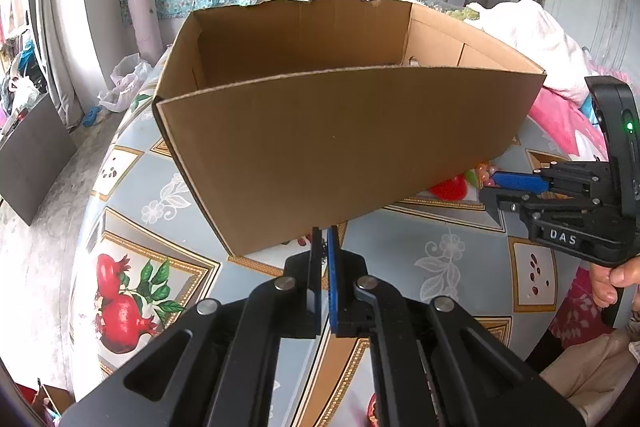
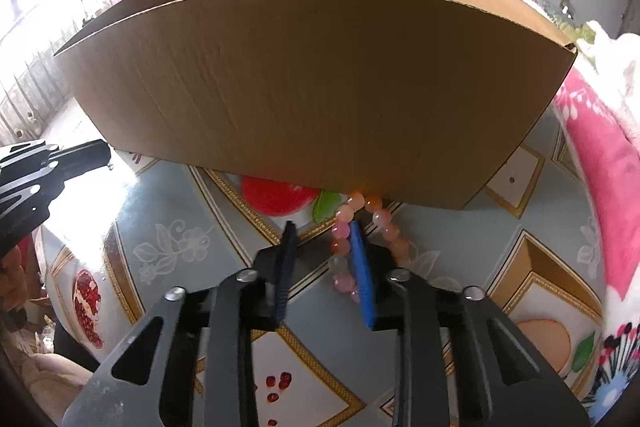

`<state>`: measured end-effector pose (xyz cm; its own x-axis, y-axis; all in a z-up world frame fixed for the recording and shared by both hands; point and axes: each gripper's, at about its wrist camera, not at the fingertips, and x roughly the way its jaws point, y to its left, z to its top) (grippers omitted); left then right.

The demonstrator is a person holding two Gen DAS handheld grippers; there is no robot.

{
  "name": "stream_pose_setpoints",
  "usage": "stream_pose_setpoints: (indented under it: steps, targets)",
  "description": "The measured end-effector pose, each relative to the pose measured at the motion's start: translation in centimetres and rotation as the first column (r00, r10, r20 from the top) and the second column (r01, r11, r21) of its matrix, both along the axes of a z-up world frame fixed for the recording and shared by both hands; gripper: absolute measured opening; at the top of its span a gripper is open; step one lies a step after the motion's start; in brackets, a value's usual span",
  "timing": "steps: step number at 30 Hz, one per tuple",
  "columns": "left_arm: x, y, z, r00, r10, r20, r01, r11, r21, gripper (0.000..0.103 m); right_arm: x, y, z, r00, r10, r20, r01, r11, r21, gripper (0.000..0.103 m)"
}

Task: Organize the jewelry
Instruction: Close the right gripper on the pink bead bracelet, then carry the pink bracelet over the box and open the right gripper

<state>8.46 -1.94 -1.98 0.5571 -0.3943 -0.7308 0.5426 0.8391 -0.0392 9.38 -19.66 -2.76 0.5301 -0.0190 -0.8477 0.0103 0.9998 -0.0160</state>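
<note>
Pink-orange bead bracelet (image 2: 362,239), flat beside cardboard box (image 2: 312,75)

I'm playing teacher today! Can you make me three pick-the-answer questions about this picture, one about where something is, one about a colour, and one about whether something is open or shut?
1. Where does the bead bracelet lie?
A. inside the cardboard box
B. on the tablecloth, by the box's near wall
C. on the pink blanket

2. What colours are the beads?
A. pink, orange and pale
B. green
C. black

3. How is the left gripper?
A. wide open
B. shut on the bracelet
C. shut, holding nothing

Answers: 1 B, the beads rest on the tablecloth at the foot of the cardboard box. 2 A, those shades show beside the blue pad. 3 C, its fingers meet with nothing between.
</note>
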Motion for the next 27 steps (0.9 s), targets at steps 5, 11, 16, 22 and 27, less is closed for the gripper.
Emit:
stream_pose_setpoints:
  steps: [5,11,16,22,27]
  targets:
    - [0.0,-0.2,-0.1,1.0,0.0,-0.002,0.0,1.0,0.005,0.002,0.4,-0.4,-0.1,1.0,-0.013,0.001,0.013,1.0,0.009,0.008]
    - [-0.1,-0.3,-0.1,1.0,0.002,-0.002,-0.002,1.0,0.006,0.002,0.5,-1.8,0.0,1.0,-0.031,0.002,0.031,0.997,0.066,0.007]
    - [-0.3,-0.3,0.2,1.0,0.0,0.006,0.0,1.0,0.008,0.002,-0.8,-4.3,0.8,0.998,-0.053,0.028,0.049,0.99,0.13,0.007]
    - [-1.1,-0.1,1.7,0.999,-0.009,0.032,0.009,1.0,-0.011,0.002,-2.9,-5.7,4.0,0.994,-0.072,0.085,0.053,0.977,0.205,0.007]
    - [-2.6,0.6,4.3,0.997,-0.025,0.077,0.029,0.998,-0.052,0.002,-4.7,-7.3,6.7,0.987,-0.087,0.137,0.045,0.958,0.282,0.007]
